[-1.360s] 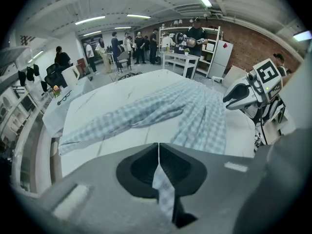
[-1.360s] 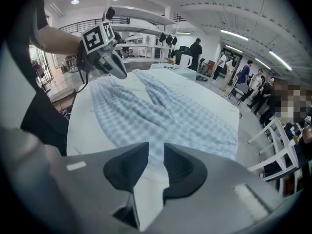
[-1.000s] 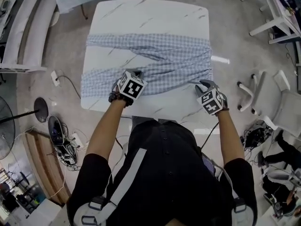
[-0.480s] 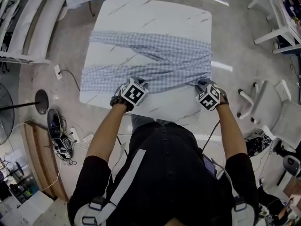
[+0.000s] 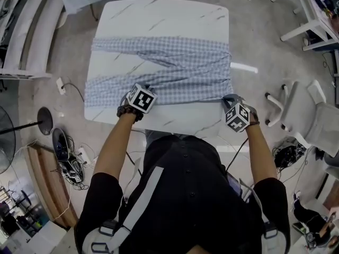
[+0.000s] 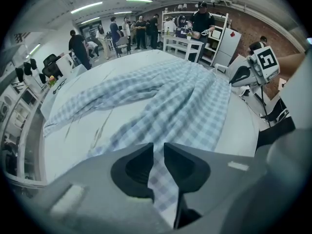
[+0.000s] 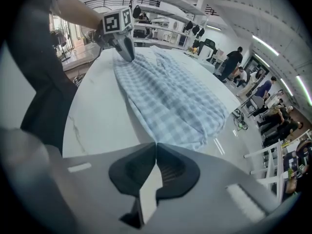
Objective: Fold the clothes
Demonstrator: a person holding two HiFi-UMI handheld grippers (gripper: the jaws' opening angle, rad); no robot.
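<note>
A blue checked garment [image 5: 169, 70] lies spread across the white marble table [image 5: 164, 15], reaching from its left edge to its right edge. My left gripper [image 5: 143, 87] points down at the garment's near edge. Its jaws [image 6: 158, 152] have just been opening a little and stand slightly apart, with a strip of the cloth [image 6: 195, 101] in the gap. My right gripper [image 5: 228, 97] is at the garment's near right corner. Its jaws [image 7: 156, 147] have just been closing and now meet at the hem [image 7: 175, 130]. No cloth shows between the pads.
White chairs [image 5: 302, 115] stand right of the table. Cables and a power strip [image 5: 69, 157] lie on the floor at the left, near a round fan base [image 5: 45, 123]. Several people [image 6: 141, 30] stand far behind the table. A bare strip of table runs along its near edge.
The left gripper has sunk onto the garment's near edge. The right gripper has moved in to the garment's near right corner, and its jaws have shut.
</note>
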